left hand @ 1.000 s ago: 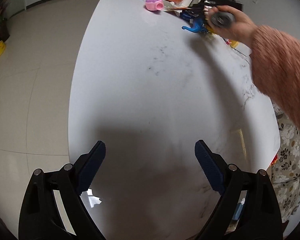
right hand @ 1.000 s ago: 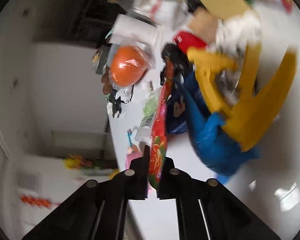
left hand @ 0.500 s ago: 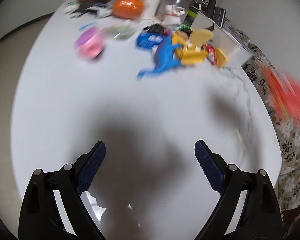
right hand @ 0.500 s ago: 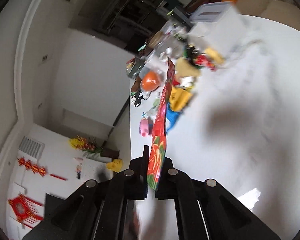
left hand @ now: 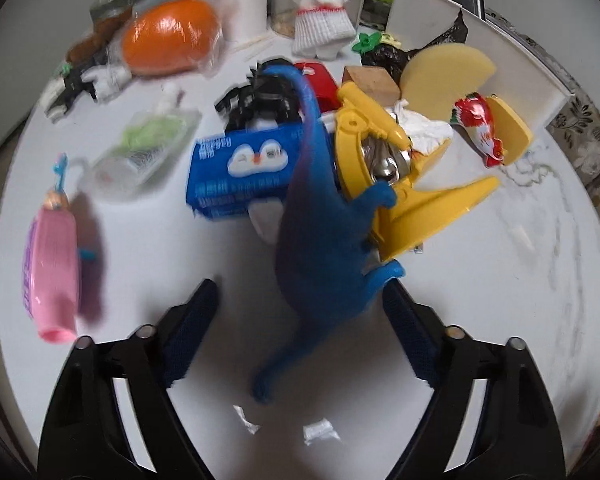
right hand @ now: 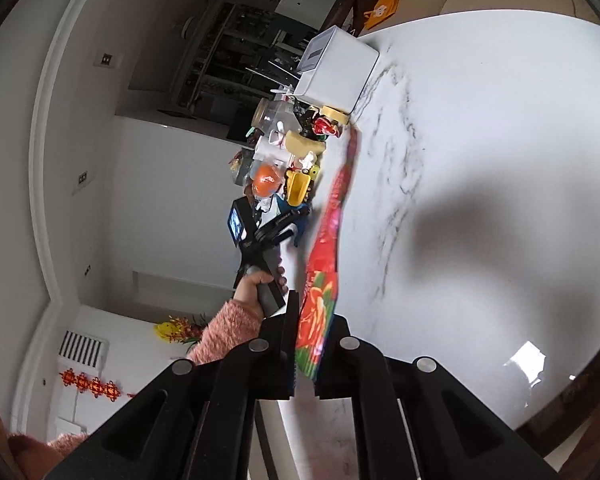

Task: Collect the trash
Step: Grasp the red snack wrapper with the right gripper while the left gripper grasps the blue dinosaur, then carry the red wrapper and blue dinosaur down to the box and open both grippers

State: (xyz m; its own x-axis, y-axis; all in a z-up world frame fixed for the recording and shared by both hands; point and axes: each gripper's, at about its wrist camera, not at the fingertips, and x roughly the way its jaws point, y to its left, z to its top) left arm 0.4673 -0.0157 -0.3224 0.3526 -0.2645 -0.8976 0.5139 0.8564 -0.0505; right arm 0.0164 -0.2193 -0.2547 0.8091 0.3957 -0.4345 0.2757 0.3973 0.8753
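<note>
My left gripper (left hand: 300, 332) is open and hovers over a white table (left hand: 500, 280), with a blue toy dinosaur (left hand: 320, 232) between its fingers but not gripped. Beyond lie a blue tissue pack (left hand: 244, 168), a clear wrapper with green contents (left hand: 140, 148), a red candy wrapper (left hand: 480, 128) and small paper scraps (left hand: 318, 434). My right gripper (right hand: 304, 356) is shut on a long red and green snack wrapper (right hand: 324, 272), held above the table (right hand: 500, 120). The left gripper (right hand: 268, 236) shows in the right wrist view.
A yellow toy (left hand: 384, 184), a pink bottle (left hand: 52, 272), a bagged orange (left hand: 168, 40), a sponge (left hand: 444, 76) and a white bin (left hand: 500, 52) crowd the far end. In the right wrist view the white bin (right hand: 332, 72) stands at the table's far edge.
My left gripper has moved forward to the pile, now with the blue dinosaur between its fingers. My right gripper has pulled back from the pile with the red wrapper in it.
</note>
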